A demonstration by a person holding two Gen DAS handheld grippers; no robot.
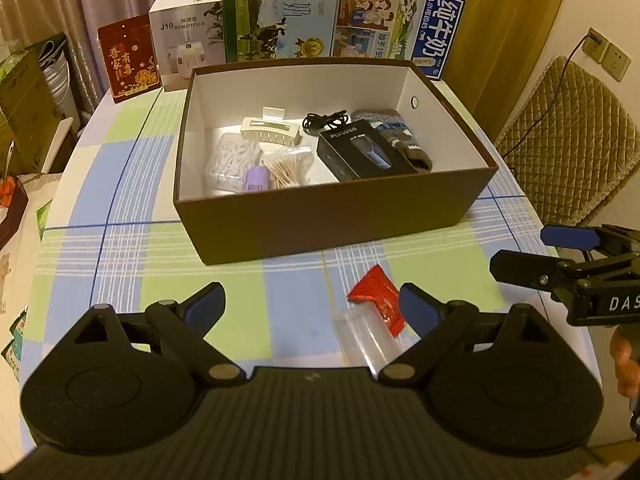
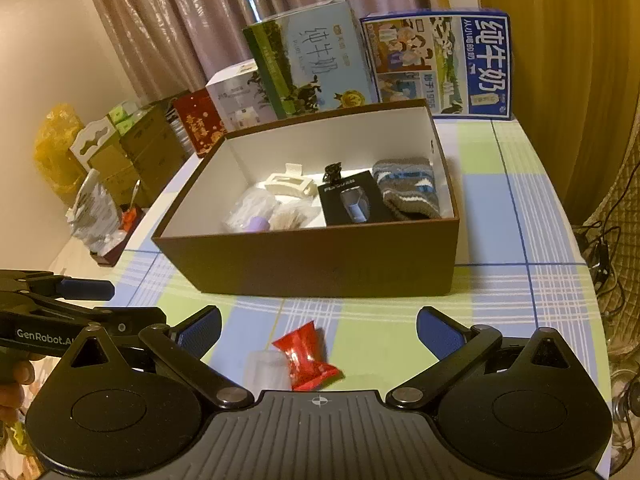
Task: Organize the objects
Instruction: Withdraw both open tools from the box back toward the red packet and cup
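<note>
Here, a red candy wrapper point(image 2: 306, 356) lies against a clear plastic tube point(image 2: 266, 370) on the checked tablecloth point(image 1: 120, 248), before the brown box point(image 1: 332, 216), between the released right gripper's point(image 2: 319, 334) fingers; the left gripper point(image 1: 312, 306), also released, stands leftward. Its view reads "J10 HUMIDIFIER" on a white carton point(image 1: 186, 36).

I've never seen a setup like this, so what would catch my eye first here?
Probably the big brown box in the middle of the checked tablecloth, already holding a grey sock, a black carton and small bags. In front of it, a bright red packet lies on a clear bag, between the open fingers of the right gripper.
</note>
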